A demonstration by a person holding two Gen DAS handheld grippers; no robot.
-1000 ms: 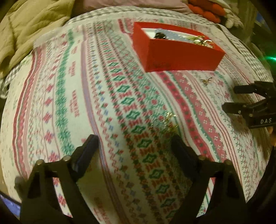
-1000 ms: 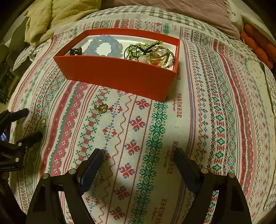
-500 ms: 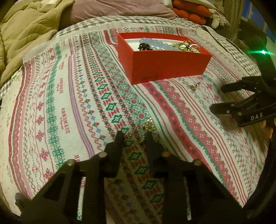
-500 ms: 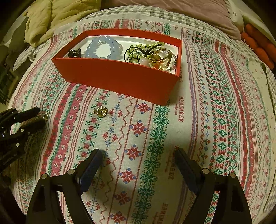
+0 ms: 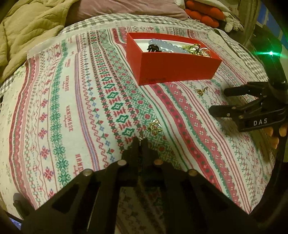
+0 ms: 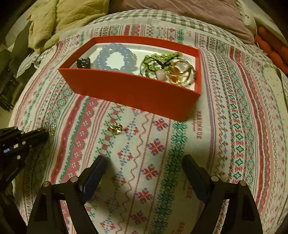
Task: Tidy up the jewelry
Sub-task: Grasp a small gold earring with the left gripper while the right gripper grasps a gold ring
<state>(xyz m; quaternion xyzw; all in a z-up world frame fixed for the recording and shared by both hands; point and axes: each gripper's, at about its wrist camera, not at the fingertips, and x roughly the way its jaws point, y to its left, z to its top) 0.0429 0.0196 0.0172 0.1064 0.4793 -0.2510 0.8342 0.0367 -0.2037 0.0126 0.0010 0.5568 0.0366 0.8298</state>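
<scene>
A red box (image 5: 176,66) (image 6: 133,90) on the patterned cloth holds a pale blue bead bracelet (image 6: 115,57), a green bead string (image 6: 158,59), gold rings (image 6: 180,73) and a small black piece (image 6: 83,63). My left gripper (image 5: 141,142) (image 6: 43,134) is shut on the thin chain of a small gold jewel (image 5: 154,126) (image 6: 52,130) that hangs from its tips just above the cloth. A second gold jewel (image 5: 201,90) (image 6: 115,127) lies on the cloth in front of the box. My right gripper (image 6: 144,163) (image 5: 218,100) is open and empty, short of that jewel.
The patterned cloth (image 5: 72,108) covers a bed. An olive blanket (image 5: 27,28) lies at the back left, a mauve pillow (image 6: 198,12) at the back, orange cushions (image 5: 203,14) at the back right.
My left gripper moved in on the small gold jewel, closed on its chain and lifted a little. The right gripper drew slightly nearer the box.
</scene>
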